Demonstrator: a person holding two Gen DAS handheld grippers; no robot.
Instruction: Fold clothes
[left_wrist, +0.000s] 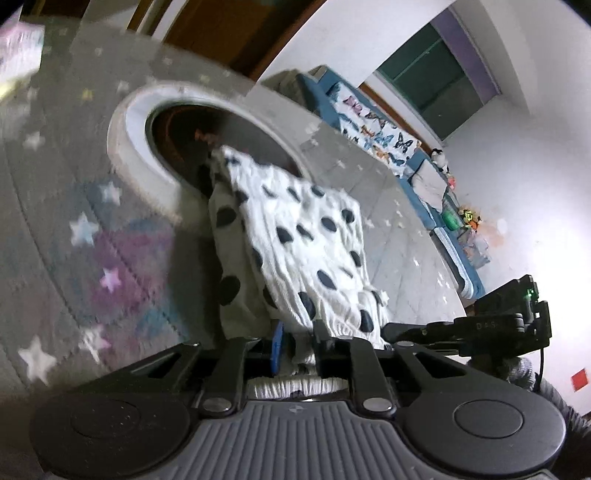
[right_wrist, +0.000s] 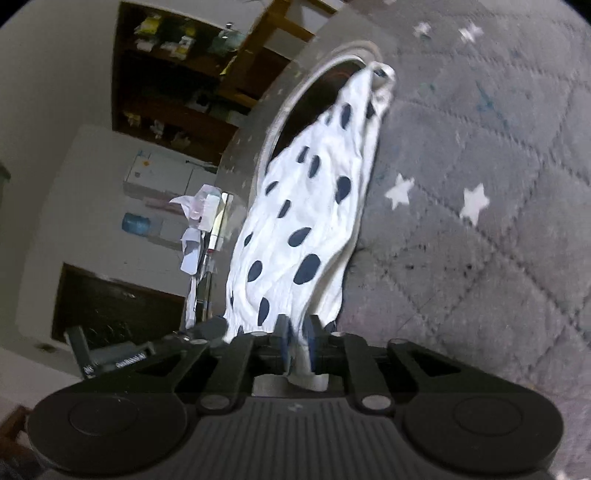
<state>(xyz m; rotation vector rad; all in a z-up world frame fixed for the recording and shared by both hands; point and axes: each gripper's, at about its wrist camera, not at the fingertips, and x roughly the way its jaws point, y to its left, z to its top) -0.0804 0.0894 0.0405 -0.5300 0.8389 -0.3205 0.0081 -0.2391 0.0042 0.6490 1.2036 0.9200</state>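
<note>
A white garment with dark blue dots (left_wrist: 299, 243) hangs in the air, lifted off the grey star-patterned mat (left_wrist: 74, 206). My left gripper (left_wrist: 297, 345) is shut on its elastic waistband edge. My right gripper (right_wrist: 297, 345) is shut on another part of the same garment (right_wrist: 306, 206), which stretches away from the fingers toward a round white-rimmed basin (right_wrist: 295, 99). The right gripper's body also shows at the right edge of the left wrist view (left_wrist: 509, 317). The garment's far end hangs over the basin (left_wrist: 147, 122).
The round basin is set in the mat. A blue sofa with a butterfly cover (left_wrist: 373, 125) and toys stands along the wall. Wooden shelves (right_wrist: 177, 74) and a white cabinet (right_wrist: 166, 177) stand beyond the mat's edge.
</note>
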